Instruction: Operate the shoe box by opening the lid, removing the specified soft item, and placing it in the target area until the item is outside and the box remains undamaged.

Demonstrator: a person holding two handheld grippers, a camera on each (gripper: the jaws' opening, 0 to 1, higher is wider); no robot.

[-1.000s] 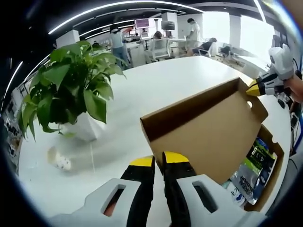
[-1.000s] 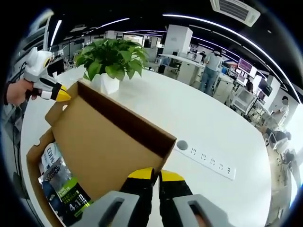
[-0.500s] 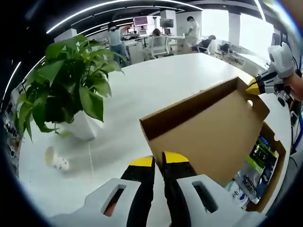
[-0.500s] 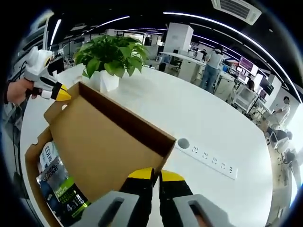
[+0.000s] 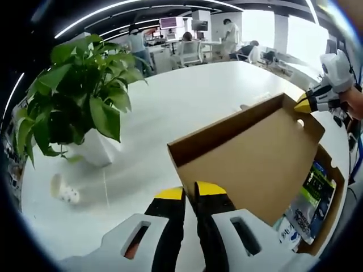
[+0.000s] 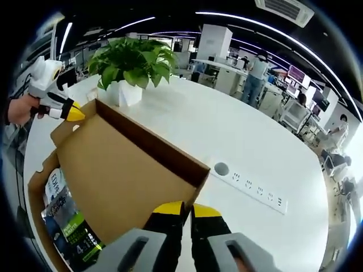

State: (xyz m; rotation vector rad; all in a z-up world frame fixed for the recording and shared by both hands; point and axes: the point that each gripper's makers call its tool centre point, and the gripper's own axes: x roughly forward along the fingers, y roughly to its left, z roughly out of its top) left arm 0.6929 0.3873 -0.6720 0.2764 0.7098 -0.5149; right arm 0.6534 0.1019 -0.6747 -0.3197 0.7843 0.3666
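The brown cardboard shoe box lid (image 5: 249, 164) stands raised off the box base (image 5: 334, 187). My left gripper (image 5: 190, 192) is shut on the lid's near corner. The right gripper (image 5: 304, 105), held by a hand, pinches the far corner with its yellow tips. In the right gripper view, my right gripper (image 6: 188, 209) is shut on the lid (image 6: 119, 170) and the left gripper (image 6: 71, 112) holds the opposite corner. A soft packet (image 6: 71, 226) printed green, black and blue lies inside the base (image 6: 34, 187). It also shows under the lid as the packet (image 5: 309, 198).
A potted green plant (image 5: 79, 102) in a white pot stands on the white table (image 5: 187, 102), left of the box. A small white object (image 5: 63, 192) lies near it. A white power strip (image 6: 252, 186) and round grommet (image 6: 221, 169) sit beyond the lid. People work at far desks.
Both views have shifted slightly with the hands. The lid stays raised with both grippers still shut on its corners; the packet lies where it was.
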